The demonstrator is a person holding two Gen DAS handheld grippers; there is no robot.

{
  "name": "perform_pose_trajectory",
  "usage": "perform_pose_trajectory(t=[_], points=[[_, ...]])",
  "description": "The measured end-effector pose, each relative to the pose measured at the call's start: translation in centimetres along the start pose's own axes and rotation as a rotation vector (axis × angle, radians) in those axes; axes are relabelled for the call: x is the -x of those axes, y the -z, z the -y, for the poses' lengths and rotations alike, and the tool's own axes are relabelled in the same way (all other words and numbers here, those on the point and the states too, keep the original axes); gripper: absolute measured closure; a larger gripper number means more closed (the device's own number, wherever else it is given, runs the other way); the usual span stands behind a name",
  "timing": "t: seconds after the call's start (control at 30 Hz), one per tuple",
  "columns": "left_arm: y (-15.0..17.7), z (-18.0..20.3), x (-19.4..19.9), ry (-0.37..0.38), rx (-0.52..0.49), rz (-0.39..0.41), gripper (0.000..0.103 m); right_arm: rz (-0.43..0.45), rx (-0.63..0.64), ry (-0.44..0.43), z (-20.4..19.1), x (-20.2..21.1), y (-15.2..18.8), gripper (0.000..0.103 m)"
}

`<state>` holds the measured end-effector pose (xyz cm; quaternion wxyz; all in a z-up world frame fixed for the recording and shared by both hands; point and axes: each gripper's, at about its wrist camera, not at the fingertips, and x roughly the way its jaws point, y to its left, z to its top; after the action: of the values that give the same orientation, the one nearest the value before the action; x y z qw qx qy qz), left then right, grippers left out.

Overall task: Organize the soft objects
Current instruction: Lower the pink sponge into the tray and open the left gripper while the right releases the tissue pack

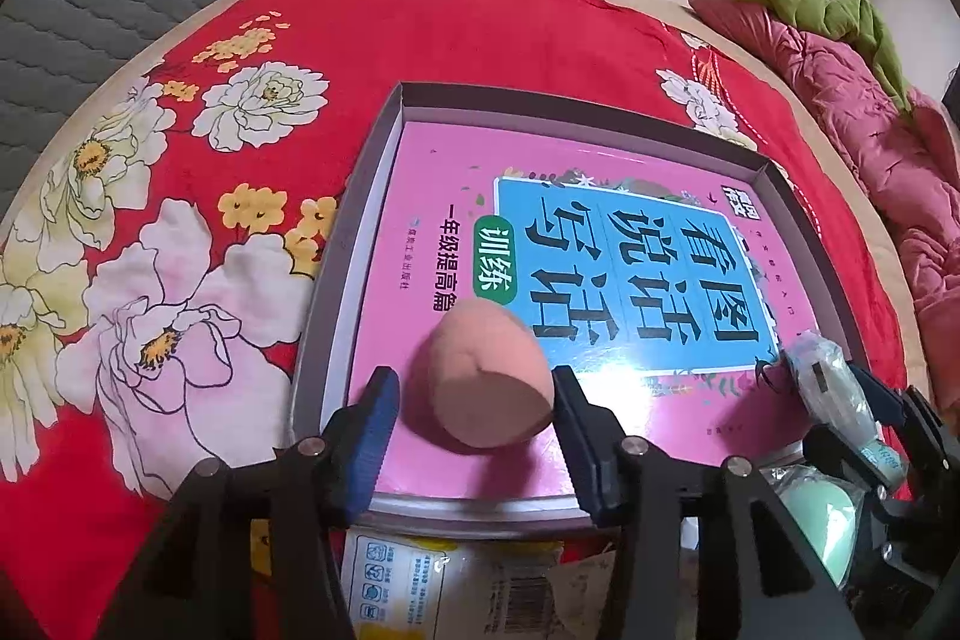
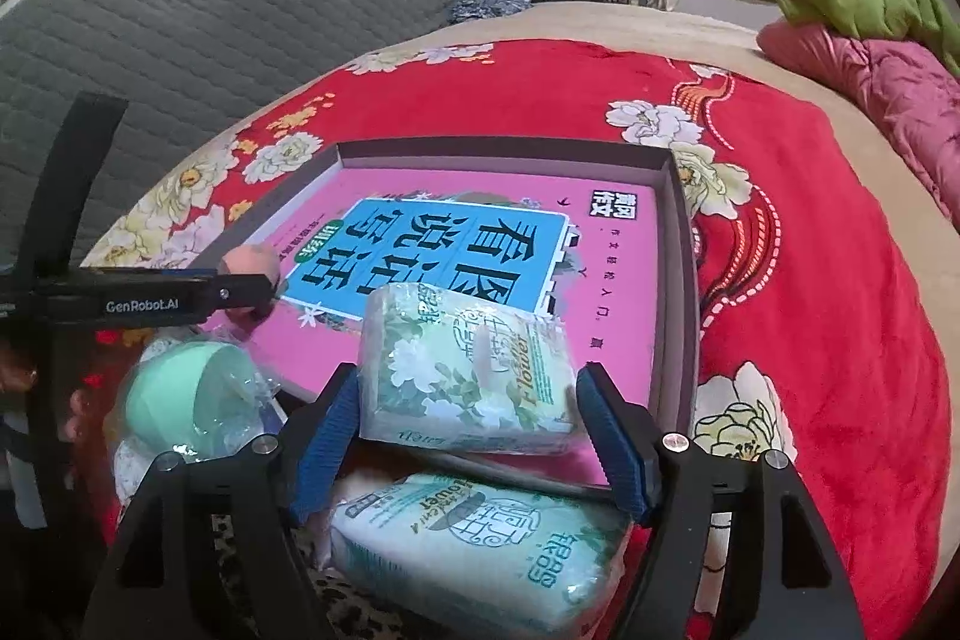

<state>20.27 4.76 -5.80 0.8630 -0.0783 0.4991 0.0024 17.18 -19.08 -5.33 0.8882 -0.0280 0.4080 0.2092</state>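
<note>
Because the shallow grey box (image 1: 360, 196) lying on the red floral bedspread (image 1: 420, 34) serves as the collecting tray, I have both grippers reaching over its near edge. A pink workbook (image 1: 432, 196) covers the box floor, so whatever goes in rests on its glossy cover.

Left gripper (image 1: 474, 394): jaws spread, with the peach sponge egg (image 1: 489, 376) between them, lying on the workbook with its cut face toward the camera. There is a clear gap at the left pad; the right pad is at or very near the sponge, and I cannot tell whether it touches. I judge this released, not gripped.

Right gripper (image 2: 468, 400): clenched on a tissue pack (image 2: 468, 364) in floral wrap, pads pressed on its two short sides. The pack sits tilted over the box's near right area; whether its underside rests on the workbook I cannot tell. Holding it across the width keeps the soft pack from folding.

Outside the box, near edge: a second tissue pack (image 2: 480, 544) directly below the held one, and a mint green sponge (image 2: 192, 394) in clear wrapping to its left. Both look unsorted.

Judgement: sponge placed, first pack about to be set down beside it, leaving room for the remaining two.
</note>
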Motion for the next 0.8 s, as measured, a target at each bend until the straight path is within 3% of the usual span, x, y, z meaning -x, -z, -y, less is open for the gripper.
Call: perform_pose_trajectory(t=[0.1,0.33,0.8], points=[[0.0,0.0,0.0,0.001,0.002,-0.002,0.052,-0.011,0.003,0.076,0.2,-0.3,-0.1,0.027],[0.0,0.1,0.3,0.007,0.003,0.004,0.051,0.011,-0.070,-0.059,0.9,0.6,-0.2,0.027],[0.0,0.2,1.2,0.000,-0.009,0.023,0.049,0.045,-0.038,0.006,0.6,1.3,-0.1,0.027]])
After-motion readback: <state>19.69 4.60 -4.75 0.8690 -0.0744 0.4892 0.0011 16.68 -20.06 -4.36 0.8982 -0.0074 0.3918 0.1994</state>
